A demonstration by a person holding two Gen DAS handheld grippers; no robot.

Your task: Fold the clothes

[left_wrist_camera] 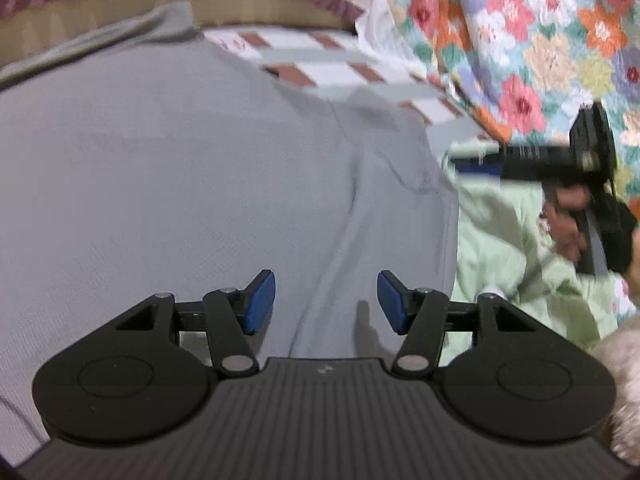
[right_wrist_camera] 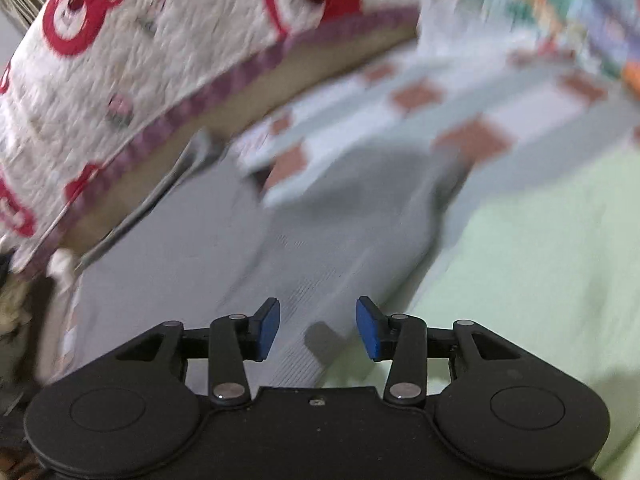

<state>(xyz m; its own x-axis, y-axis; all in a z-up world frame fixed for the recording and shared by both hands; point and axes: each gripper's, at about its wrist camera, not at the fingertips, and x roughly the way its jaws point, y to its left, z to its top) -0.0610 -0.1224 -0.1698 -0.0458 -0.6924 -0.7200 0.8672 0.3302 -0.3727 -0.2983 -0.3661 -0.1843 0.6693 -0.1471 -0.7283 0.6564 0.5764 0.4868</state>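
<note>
A grey knit garment [left_wrist_camera: 180,184] lies spread flat on the bed and fills most of the left wrist view. My left gripper [left_wrist_camera: 326,302] hovers over its near part, open and empty, blue pads apart. My right gripper [left_wrist_camera: 476,158] shows at the right of that view, above the garment's right edge, blurred. In the right wrist view the right gripper [right_wrist_camera: 318,328] is open and empty above the grey garment [right_wrist_camera: 248,256], close to its right edge where it meets the green sheet [right_wrist_camera: 520,264].
A pale green sheet [left_wrist_camera: 504,240] lies to the right of the garment. A checked blanket [left_wrist_camera: 344,64] lies beyond it. A bear-print quilt [right_wrist_camera: 168,40] with purple trim and a floral quilt [left_wrist_camera: 540,40] rise at the back.
</note>
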